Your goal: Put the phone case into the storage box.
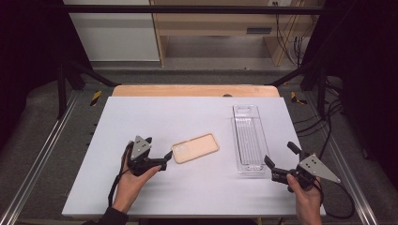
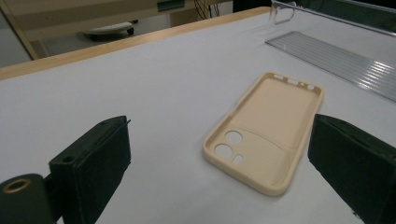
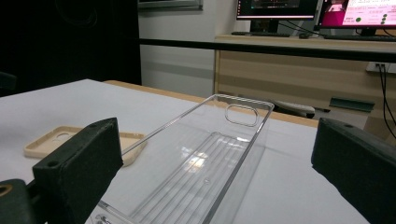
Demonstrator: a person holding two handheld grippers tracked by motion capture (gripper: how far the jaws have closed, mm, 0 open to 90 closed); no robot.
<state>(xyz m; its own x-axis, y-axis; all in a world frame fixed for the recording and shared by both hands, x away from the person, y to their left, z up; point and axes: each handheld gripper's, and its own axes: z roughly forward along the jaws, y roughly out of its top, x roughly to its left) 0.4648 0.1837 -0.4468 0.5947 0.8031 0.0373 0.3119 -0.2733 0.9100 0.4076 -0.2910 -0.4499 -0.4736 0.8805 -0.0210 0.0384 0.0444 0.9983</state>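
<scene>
A beige phone case (image 1: 195, 147) lies inside up near the middle of the white table (image 1: 187, 112), its camera cutouts toward my left gripper (image 1: 159, 147). That gripper is open just left of the case, holding nothing. In the left gripper view the phone case (image 2: 264, 130) lies between and ahead of the spread jaws, nearer the right one. A clear plastic tray (image 1: 248, 138) lies lengthwise on the right, empty. My right gripper (image 1: 280, 154) is open at the tray's near right corner. The right gripper view looks along the tray (image 3: 210, 158), with the phone case (image 3: 51, 140) at the left.
A wooden strip (image 1: 195, 90) edges the table's far side. Metal rails (image 1: 42, 145) run along both sides, and cables (image 1: 324, 122) hang at the right. Wooden furniture (image 1: 211, 28) stands beyond the table, and monitors (image 3: 317, 9) sit on a desk behind.
</scene>
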